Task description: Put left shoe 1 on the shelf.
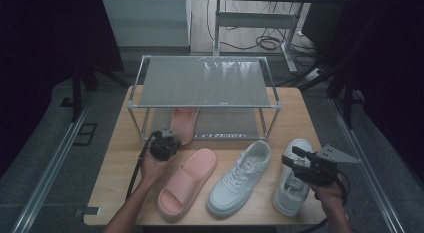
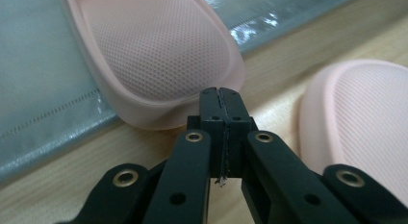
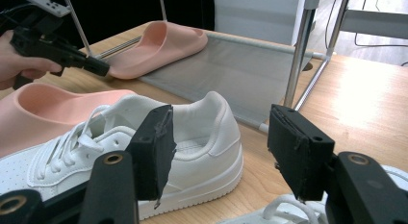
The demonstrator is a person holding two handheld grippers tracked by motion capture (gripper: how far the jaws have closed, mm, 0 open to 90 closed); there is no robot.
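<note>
Our left claw [image 2: 222, 96] is pinched fully together with nothing in it, its tips at the heel of the pink slide [image 2: 154, 56] lying on the rack's lower shelf [image 2: 43, 99]. Just beside it on the desk [image 1: 295, 118] lie a second pink slide [image 1: 187, 183] and two white sneakers [image 1: 240, 178], and our right claw [image 3: 219, 152] gapes wide and empty near them. We can read no brand or writing.

It looked like a lab: a wooden desk [image 1: 300, 118] ringed by dark curtains [image 1: 45, 43], metal rails [image 1: 50, 163] alongside, and loose cables [image 1: 265, 42] on the floor.
</note>
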